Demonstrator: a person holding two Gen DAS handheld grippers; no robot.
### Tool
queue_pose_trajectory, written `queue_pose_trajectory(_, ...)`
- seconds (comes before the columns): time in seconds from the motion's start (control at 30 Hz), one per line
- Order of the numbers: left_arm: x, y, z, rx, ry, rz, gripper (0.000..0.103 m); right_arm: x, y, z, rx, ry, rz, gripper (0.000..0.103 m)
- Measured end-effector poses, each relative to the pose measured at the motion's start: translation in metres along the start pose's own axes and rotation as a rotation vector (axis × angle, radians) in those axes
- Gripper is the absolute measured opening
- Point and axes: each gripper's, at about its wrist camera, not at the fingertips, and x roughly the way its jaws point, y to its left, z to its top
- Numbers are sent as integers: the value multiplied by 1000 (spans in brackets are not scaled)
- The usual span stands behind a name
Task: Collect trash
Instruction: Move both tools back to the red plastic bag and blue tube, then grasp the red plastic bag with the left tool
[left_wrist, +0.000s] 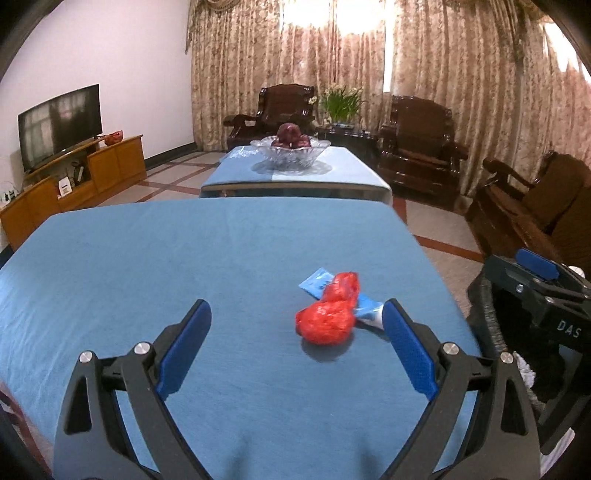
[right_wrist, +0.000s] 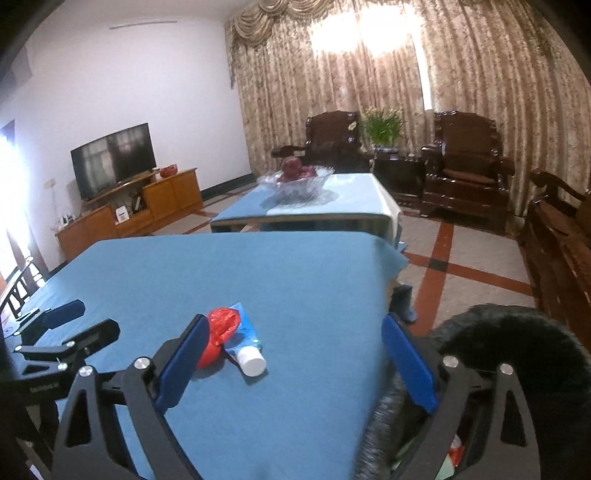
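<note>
While we held both grippers over the blue tablecloth (left_wrist: 147, 266), the trash sat near the table's right edge: a crumpled red plastic bag (left_wrist: 327, 314) lying on top of a light-blue tube (left_wrist: 317, 282) with a white cap (right_wrist: 252, 360). Our left gripper (left_wrist: 297, 332) hung wide open, blue-padded fingers (left_wrist: 184, 347) spread apart and empty, the red bag sitting just ahead, between the fingertips and closer to the right-hand finger. That finger's tip looked just beside the tube's lower end, though we couldn't tell whether it touched.

Over on the right wrist view, our right gripper (right_wrist: 295, 347) was spread wide too, nothing in it. Its left finger (right_wrist: 183, 363) overlapped the red bag in the view; contact we couldn't confirm. The tube's cap pointed back toward us, lying flat on the cloth between the fingers. Its right finger (right_wrist: 408, 363) hung past the table edge, over a dark, fuzzy-rimmed bin (right_wrist: 498, 332) standing beside the table, with bits of colored scrap showing down inside.

Farther back we saw a second table (left_wrist: 295, 177) carrying a glass bowl (left_wrist: 290, 151) of dark red fruit, a television (left_wrist: 59, 123) on a wooden cabinet (left_wrist: 74, 181) to the left, carved dark armchairs (left_wrist: 417, 147) and patterned curtains (left_wrist: 443, 55) behind.
</note>
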Motion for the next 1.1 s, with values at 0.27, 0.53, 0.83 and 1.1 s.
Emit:
queue_pose_trajectory(0.27,52,3,-14,25,80,-8,91,43,8,3,-10,39,15,91)
queue_pose_trajectory(0.53,99,-5,-26,-2,154,-35,84,71,-7,-3,-6,100,7,81)
queue_pose_trajectory(0.83,132,-8,-29,-25,247,-144,48,85,-7,-8,-2,131,13,78)
queue_pose_trajectory(1.1,119,-1,-29,-65,227,-129,29,87,0,-8,-14,141,33,78)
